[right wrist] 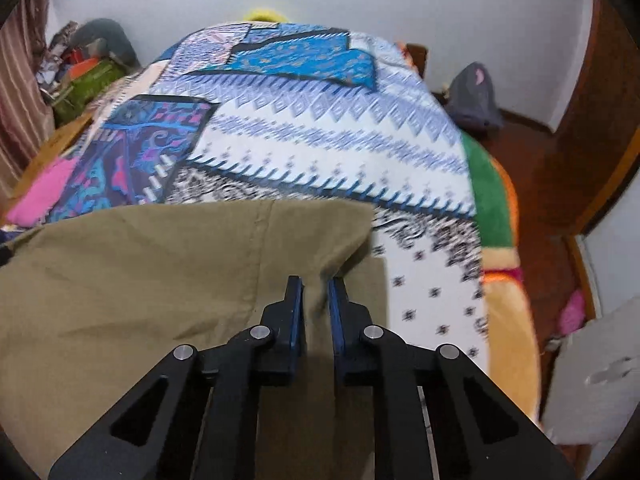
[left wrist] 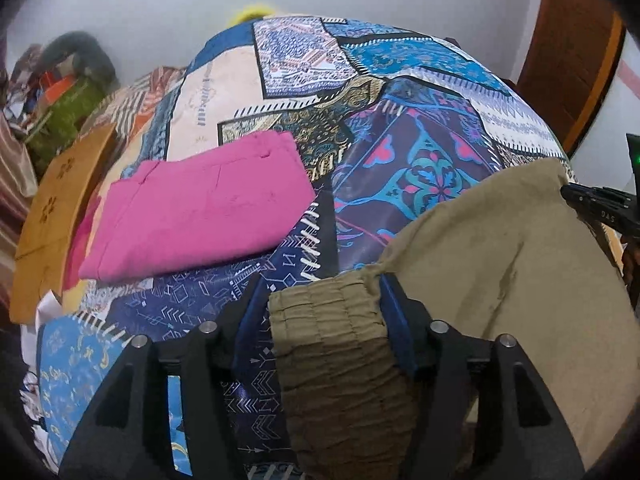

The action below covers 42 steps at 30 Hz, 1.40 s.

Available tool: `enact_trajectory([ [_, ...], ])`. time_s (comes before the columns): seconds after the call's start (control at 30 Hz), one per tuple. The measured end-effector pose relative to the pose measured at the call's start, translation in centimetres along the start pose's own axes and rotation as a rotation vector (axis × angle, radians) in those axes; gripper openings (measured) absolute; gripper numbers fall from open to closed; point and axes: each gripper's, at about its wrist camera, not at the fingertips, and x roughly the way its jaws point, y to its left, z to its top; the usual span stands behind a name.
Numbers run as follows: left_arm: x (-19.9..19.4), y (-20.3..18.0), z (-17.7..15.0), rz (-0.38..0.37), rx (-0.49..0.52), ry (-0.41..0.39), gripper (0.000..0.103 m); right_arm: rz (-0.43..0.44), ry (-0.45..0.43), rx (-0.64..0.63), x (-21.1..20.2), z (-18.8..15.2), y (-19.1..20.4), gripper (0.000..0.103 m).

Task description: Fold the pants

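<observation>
The olive pants point(left wrist: 500, 264) lie across the near part of the bed point(right wrist: 320, 140), on its patchwork bedspread point(left wrist: 420, 128), w/ both grippers at them. The left gripper point(left wrist: 324, 292) has the gathered elastic waistband point(left wrist: 332, 320) bunched between its fingers point(left wrist: 394, 312): the blue pad on the right presses against the cloth, while the other finger sits apart from it w/ bedspread showing in the gap, so I can't tell if the grasp is really clamped. The waistband runs down toward the camera, the rest of the fabric spreads off to the right of it.

The right gripper point(right wrist: 316, 284) is at the other end of the pants; its fingers point(right wrist: 295, 300) are nearly together, pinching a raised fold of olive cloth between the blue pads. Beyond that fold the upper layer ends in a straight edge, w/ a second layer showing beneath it, nearer the gripper's right side.

Relative to the pants: a folded pink garment point(left wrist: 200, 208) rests further up the bed, to the left, apart from them. A wooden board point(left wrist: 56, 216) lies at the bed's left edge past the pink one. A wooden door point(left wrist: 572, 48) stands beyond, to the right.
</observation>
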Motion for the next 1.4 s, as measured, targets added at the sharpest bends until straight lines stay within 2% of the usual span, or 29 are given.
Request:
enact_trajectory([
  [0.07,-0.4,0.3,0.1,0.001,-0.008,0.004,0.061,-0.047,0.013,0.002,0.0,0.2,-0.7,0.012],
  [0.13,-1.4,0.4,0.4,0.022,-0.009,-0.011,0.061,-0.053,0.026,0.022,-0.7,0.2,-1.4,0.012],
  [0.27,-4.7,0.6,1.1,0.008,-0.019,-0.066,0.06,0.039,0.013,0.047,-4.0,0.2,-1.3,0.013],
  [0.37,-6.9,0.0,1.5,-0.023,-0.02,-0.105,0.06,0.122,-0.026,-0.006,-7.1,0.6,1.1,0.026],
  [0.4,-7.6,-0.6,1.6,-0.06,-0.016,-0.108,0.06,0.141,-0.039,-0.019,-7.6,0.8,2.0,0.035],
  [0.43,-7.9,-1.2,1.6,-0.091,-0.007,-0.105,0.06,0.174,-0.059,-0.045,-8.6,0.9,3.2,0.044],
  [0.53,-8.3,-4.2,0.8,-0.154,0.058,-0.088,0.06,0.262,-0.092,-0.102,-10.1,0.8,6.9,0.056],
  [0.6,-7.7,-6.5,0.0,-0.146,0.116,-0.073,0.06,0.32,-0.085,-0.109,-9.8,0.6,8.8,0.057],
  [0.7,-5.8,-8.1,-1.1,-0.164,0.139,0.007,0.06,0.368,-0.013,-0.126,-8.1,-0.6,11.5,0.057],
  [0.77,-4.7,-8.4,-1.7,-0.144,0.146,0.048,0.06,0.388,0.066,-0.162,-6.8,-2.1,12.7,0.057],
  [0.83,-4.4,-8.2,-2.6,-0.121,0.16,0.045,0.06,0.385,0.112,-0.199,-6.6,-3.7,13.2,0.057],
  [0.93,-5.7,-7.3,-4.0,-0.102,0.165,0.013,0.06,0.346,0.086,-0.237,-8.4,-5.5,13.0,0.057],
  [1.03,-7.3,-6.0,-5.8,-0.106,0.148,-0.003,0.06,0.347,0.088,-0.192,-9.8,-6.9,11.3,0.057],
  [1.1,-8.4,-5.2,-7.1,-0.078,0.141,-0.002,0.06,0.332,0.081,-0.171,-10.5,-7.5,10.4,0.057],
  [1.23,-10.3,-3.3,-9.4,-0.075,0.088,0.007,0.061,0.313,0.079,-0.11,-12.0,-9.1,8.6,0.057],
  [1.4,-12.8,-1.2,-11.0,-0.073,0.0,-0.015,0.069,0.234,0.069,-0.105,-13.7,-10.7,7.8,0.057],
])
